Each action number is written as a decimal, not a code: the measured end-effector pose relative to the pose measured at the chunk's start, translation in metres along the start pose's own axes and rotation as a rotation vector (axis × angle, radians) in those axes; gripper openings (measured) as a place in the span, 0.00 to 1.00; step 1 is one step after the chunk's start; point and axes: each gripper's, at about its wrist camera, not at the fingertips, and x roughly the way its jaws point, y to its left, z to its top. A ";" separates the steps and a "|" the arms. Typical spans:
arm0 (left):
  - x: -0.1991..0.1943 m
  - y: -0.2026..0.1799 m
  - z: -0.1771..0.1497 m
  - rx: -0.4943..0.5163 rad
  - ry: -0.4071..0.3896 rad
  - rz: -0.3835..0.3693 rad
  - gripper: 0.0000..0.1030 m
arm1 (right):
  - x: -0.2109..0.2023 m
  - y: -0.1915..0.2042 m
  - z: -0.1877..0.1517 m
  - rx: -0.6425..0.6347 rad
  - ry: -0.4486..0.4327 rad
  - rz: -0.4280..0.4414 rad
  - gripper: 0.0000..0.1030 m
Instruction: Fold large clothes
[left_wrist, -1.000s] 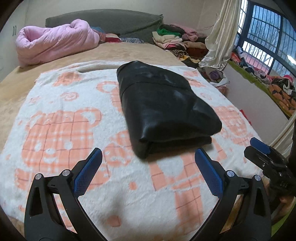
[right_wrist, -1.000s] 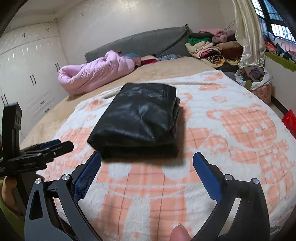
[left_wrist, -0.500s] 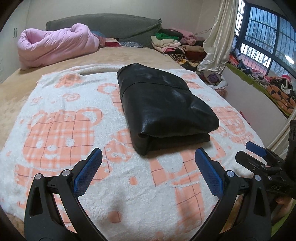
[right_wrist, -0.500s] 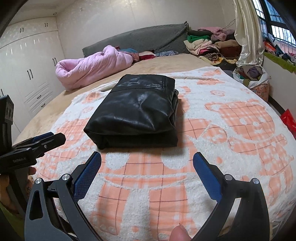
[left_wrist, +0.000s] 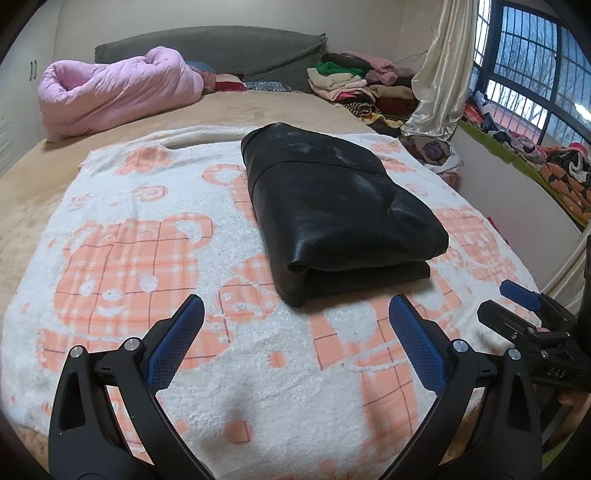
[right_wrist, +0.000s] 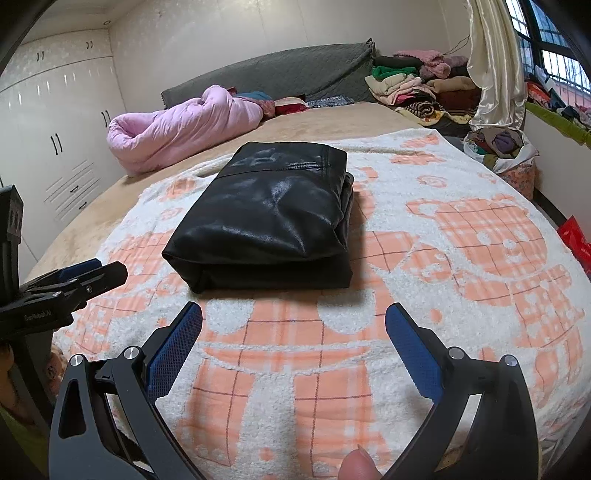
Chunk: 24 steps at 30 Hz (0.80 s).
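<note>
A black leather garment (left_wrist: 336, 210) lies folded into a thick rectangle on a white and orange bear-print blanket (left_wrist: 129, 258); it also shows in the right wrist view (right_wrist: 269, 218) on the same blanket (right_wrist: 480, 240). My left gripper (left_wrist: 295, 314) is open and empty, a short way in front of the garment's near edge. My right gripper (right_wrist: 293, 321) is open and empty, also just short of the garment. Each gripper shows at the side of the other's view: the right one (left_wrist: 517, 306), the left one (right_wrist: 92, 273).
A rolled pink quilt (left_wrist: 114, 88) lies at the bed's far left by the grey headboard (left_wrist: 221, 48). Piles of clothes (left_wrist: 354, 81) sit at the far right near a curtain (left_wrist: 439, 74). White wardrobes (right_wrist: 55, 122) line the left wall.
Both grippers have drawn back and lower from the garment, staying open. The folded garment has not moved.
</note>
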 end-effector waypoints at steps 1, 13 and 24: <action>0.000 0.000 0.000 0.003 -0.002 0.003 0.91 | 0.000 0.000 0.000 0.000 0.000 -0.003 0.96; -0.001 0.000 -0.002 -0.002 -0.005 0.008 0.91 | 0.001 -0.001 -0.001 -0.007 0.001 -0.014 0.96; -0.001 0.002 -0.002 -0.002 -0.003 0.007 0.91 | 0.002 -0.001 -0.001 -0.007 0.004 -0.017 0.96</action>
